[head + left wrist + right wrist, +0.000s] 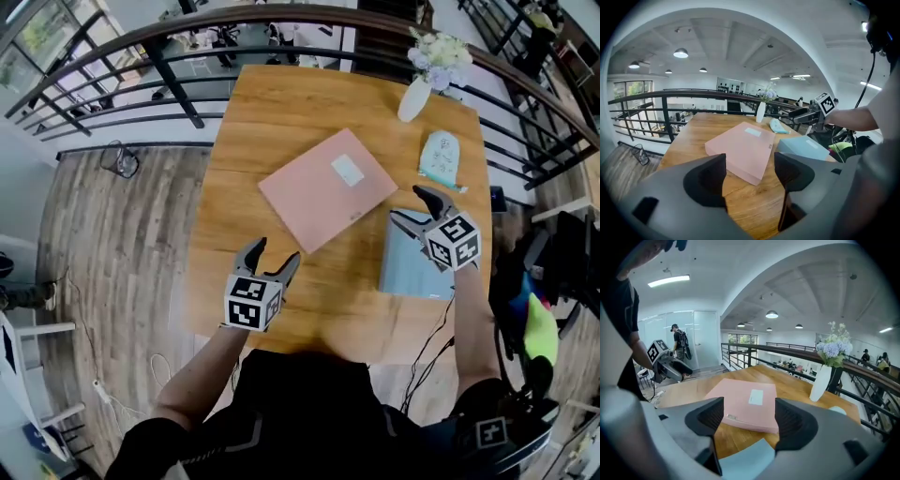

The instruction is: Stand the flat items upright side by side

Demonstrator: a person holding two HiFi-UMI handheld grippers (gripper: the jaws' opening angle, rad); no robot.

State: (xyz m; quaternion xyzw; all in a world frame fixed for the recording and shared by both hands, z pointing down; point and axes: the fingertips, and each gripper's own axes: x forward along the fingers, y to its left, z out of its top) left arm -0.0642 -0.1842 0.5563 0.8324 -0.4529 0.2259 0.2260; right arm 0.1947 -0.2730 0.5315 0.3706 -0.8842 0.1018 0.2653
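Note:
A flat pink box (326, 187) with a white label lies in the middle of the wooden table (272, 103). To its right, near the table's right edge, a flat blue-grey box (412, 267) also lies flat. My left gripper (277, 250) hovers open near the front edge, just short of the pink box's near corner (740, 150), with nothing between its jaws. My right gripper (405, 203) stands open above the far end of the blue-grey box (745, 460), holding nothing and pointing toward the pink box (745, 404).
A white vase with pale flowers (417, 94) stands at the table's far right corner. A small light-teal pouch (439, 157) lies in front of it. A dark metal railing (169, 47) curves behind the table. Cables hang off the front edge.

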